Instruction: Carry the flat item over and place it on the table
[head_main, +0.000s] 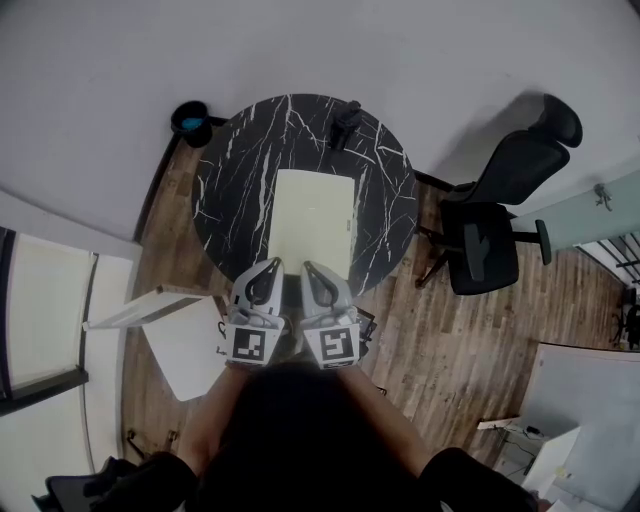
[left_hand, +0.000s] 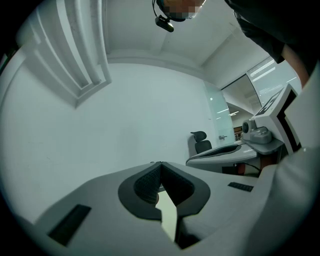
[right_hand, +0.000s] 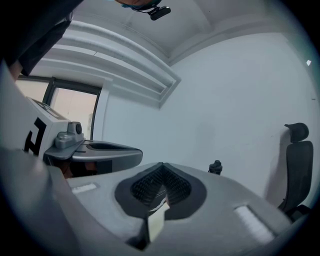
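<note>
Head view, as I read it from my remote station: the left tongs (head_main: 266, 268) and the right tongs (head_main: 313, 270) lie close side by side, each clamped on the near edge of the flat item (head_main: 312, 215), a pale cream rectangular sheet. The sheet stretches away from me over the round, black, white-veined surface (head_main: 225, 190). I cannot tell whether it rests there or is just above it. In the left gripper view the ribbed pads meet at their tips, with the cream edge nipped in the slot beneath them. The right gripper view shows the same grip on that side. Each gripper carries a cube bearing a square black-and-white marker (head_main: 249, 346), a blocky pattern and not lettering. A small dark object (head_main: 347, 122) stands at the far rim of the surface. A black office chair (head_main: 497, 215) stands to its right on the wood floor (head_main: 450, 330). A dark round bin (head_main: 190, 120) sits beyond its left rim. White panels (head_main: 180, 345) lie on the floor at my left.
</note>
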